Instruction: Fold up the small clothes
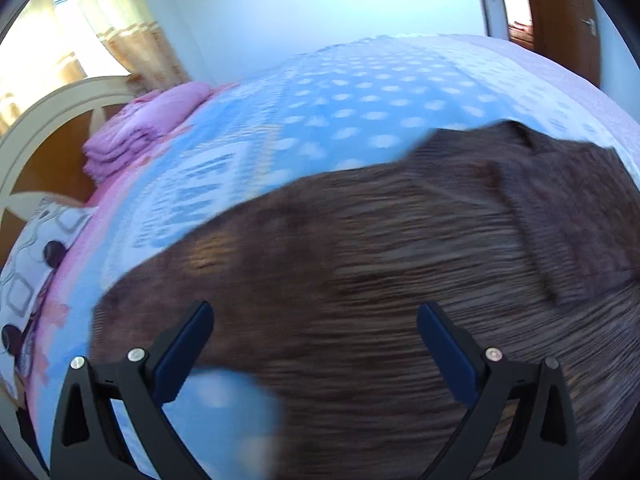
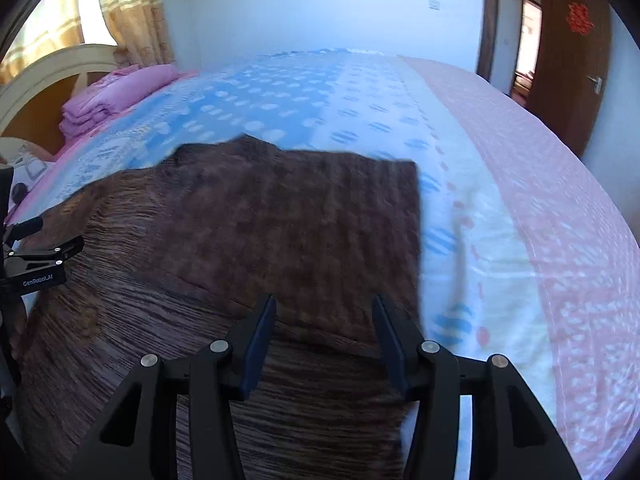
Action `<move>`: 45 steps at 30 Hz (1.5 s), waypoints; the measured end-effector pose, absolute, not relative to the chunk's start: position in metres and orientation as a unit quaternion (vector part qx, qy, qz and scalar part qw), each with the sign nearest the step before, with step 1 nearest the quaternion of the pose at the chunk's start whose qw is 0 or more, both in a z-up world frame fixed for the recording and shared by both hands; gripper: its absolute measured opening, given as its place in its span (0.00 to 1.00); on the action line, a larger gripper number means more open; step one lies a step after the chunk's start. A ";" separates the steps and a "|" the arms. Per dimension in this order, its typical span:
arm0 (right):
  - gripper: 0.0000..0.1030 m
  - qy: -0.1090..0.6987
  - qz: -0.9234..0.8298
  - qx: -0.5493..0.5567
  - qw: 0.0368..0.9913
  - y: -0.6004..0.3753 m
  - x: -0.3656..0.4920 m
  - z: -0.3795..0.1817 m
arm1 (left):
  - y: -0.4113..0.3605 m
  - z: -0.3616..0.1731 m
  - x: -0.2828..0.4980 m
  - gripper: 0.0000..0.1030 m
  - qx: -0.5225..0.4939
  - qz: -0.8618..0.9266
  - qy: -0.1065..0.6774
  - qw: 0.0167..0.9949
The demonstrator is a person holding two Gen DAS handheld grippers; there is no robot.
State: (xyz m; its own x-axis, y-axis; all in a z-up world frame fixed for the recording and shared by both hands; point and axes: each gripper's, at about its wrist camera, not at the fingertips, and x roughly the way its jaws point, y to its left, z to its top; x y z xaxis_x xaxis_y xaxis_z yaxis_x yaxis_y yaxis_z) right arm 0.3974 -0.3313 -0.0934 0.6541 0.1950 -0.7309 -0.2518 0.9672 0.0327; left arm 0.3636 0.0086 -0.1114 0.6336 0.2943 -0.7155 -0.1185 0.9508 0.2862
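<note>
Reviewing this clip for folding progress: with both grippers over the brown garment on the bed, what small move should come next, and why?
Probably lower the right gripper onto the near edge of the brown garment and pinch it. The far part already lies folded over on the bedsheet, the near part is still spread out, and both it and the left gripper have nothing between their fingers.

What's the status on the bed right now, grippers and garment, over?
Left gripper open, empty. Right gripper open, empty, above brown garment. Garment partly folded on bedspread. Nothing in the way.
</note>
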 end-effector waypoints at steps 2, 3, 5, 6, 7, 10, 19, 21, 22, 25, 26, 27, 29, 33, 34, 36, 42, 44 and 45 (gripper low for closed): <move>0.55 0.390 0.135 -0.035 0.910 -0.315 0.404 -0.091 | 0.044 -0.103 0.361 1.00 0.100 0.143 0.407 0.897; 0.57 0.387 0.145 -0.030 0.910 -0.307 0.408 -0.093 | 0.065 -0.100 0.360 1.00 0.099 0.163 0.403 0.895; 0.57 0.394 0.158 -0.025 0.905 -0.299 0.410 -0.098 | 0.101 -0.097 0.358 1.00 0.097 0.197 0.399 0.890; 0.57 0.404 0.159 -0.028 0.901 -0.294 0.413 -0.105 | 0.125 -0.096 0.358 1.00 0.092 0.220 0.399 0.885; 0.57 0.420 0.162 -0.030 0.892 -0.290 0.415 -0.115 | 0.144 -0.097 0.357 1.00 0.088 0.238 0.399 0.881; 0.57 0.415 0.161 -0.040 0.895 -0.286 0.406 -0.117 | 0.200 -0.105 0.351 1.00 0.077 0.289 0.406 0.864; 0.60 0.411 0.156 -0.056 0.896 -0.283 0.395 -0.121 | 0.282 -0.133 0.330 0.89 -0.038 0.312 0.441 0.841; 0.60 0.408 0.154 -0.060 0.898 -0.282 0.394 -0.122 | 0.283 -0.135 0.332 0.89 -0.055 0.300 0.439 0.845; 0.61 0.408 0.155 -0.060 0.898 -0.282 0.395 -0.122 | 0.282 -0.134 0.332 0.89 -0.058 0.297 0.437 0.847; 0.61 0.406 0.155 -0.058 0.899 -0.283 0.395 -0.122 | 0.281 -0.132 0.334 0.87 -0.075 0.279 0.432 0.854; 0.61 0.405 0.155 -0.058 0.899 -0.283 0.394 -0.122 | 0.280 -0.133 0.335 0.86 -0.077 0.276 0.433 0.855; 0.61 0.404 0.154 -0.060 0.900 -0.282 0.394 -0.122 | 0.278 -0.133 0.337 0.84 -0.078 0.273 0.434 0.855; 0.61 0.403 0.152 -0.062 0.900 -0.282 0.392 -0.122 | 0.276 -0.137 0.339 0.73 -0.088 0.259 0.439 0.856; 0.62 0.400 0.150 -0.064 0.902 -0.282 0.391 -0.122 | 0.277 -0.143 0.343 0.43 -0.131 0.229 0.435 0.861; 0.62 0.400 0.150 -0.064 0.902 -0.282 0.391 -0.122 | 0.277 -0.143 0.343 0.39 -0.137 0.224 0.435 0.861; 0.62 0.399 0.150 -0.064 0.902 -0.282 0.390 -0.122 | 0.277 -0.140 0.345 0.10 -0.157 0.206 0.433 0.864; 0.62 0.398 0.150 -0.062 0.903 -0.283 0.390 -0.122 | 0.276 -0.123 0.343 0.09 -0.181 0.190 0.419 0.869; 0.62 0.398 0.150 -0.062 0.903 -0.283 0.390 -0.122 | 0.276 -0.117 0.343 0.08 -0.186 0.187 0.414 0.871; 0.62 0.398 0.150 -0.062 0.903 -0.283 0.390 -0.122 | 0.276 -0.114 0.343 0.08 -0.187 0.186 0.412 0.872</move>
State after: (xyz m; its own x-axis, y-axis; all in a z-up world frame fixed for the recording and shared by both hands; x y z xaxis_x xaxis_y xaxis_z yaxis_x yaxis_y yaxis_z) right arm 0.3899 -0.2833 -0.1222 0.6380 0.2219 -0.7373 -0.3210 0.9471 0.0073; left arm 0.3433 0.2755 -0.1138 0.5909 0.1698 -0.7887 -0.4789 0.8605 -0.1736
